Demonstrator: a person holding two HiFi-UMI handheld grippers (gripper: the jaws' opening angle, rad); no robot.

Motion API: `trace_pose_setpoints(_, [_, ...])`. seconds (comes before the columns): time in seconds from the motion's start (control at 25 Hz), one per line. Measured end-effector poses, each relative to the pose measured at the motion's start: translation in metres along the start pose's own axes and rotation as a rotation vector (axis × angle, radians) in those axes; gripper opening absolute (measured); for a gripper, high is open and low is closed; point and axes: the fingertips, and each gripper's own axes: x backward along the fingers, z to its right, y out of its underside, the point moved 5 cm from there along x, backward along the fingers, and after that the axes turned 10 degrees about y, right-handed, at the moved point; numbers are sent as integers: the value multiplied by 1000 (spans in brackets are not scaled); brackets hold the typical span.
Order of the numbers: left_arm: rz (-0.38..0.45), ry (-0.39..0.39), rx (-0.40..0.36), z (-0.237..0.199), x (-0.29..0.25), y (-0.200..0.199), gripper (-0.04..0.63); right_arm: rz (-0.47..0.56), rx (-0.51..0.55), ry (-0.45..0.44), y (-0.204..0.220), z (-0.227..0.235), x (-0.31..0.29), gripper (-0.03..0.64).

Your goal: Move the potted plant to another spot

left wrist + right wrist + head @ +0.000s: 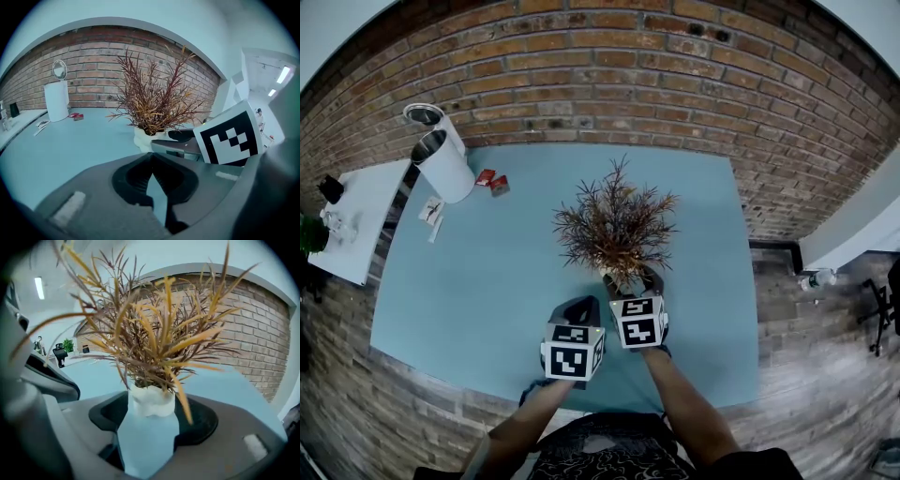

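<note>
Potted plant [617,230]: near the middle of the blue table [469,281], upright.
Right gripper [152,409]: jaws pinch the white pot [143,139] from both sides.
Left gripper [151,158]: tips pressed together, empty, just beside the right one.
Handling: likely light but top-heavy. The pot is stiff and looks smooth, perhaps slippery, and the leaves [159,343] are brittle.
Hold: by the pot, never the leaves.

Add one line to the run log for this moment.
right tool: shut on plant | left tool: shut, empty | plant: upright on table
</note>
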Motion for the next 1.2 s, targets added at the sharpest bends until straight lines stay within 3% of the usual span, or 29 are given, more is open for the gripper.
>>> trace_pose_setpoints(0.24, [17,9,-9,7,8,3,0,15,-11,2,2,-3,17,239])
trace_pose_setpoints(1.2, [56,39,-41,30,61,28,0,55,-16,27,18,-36,94,102])
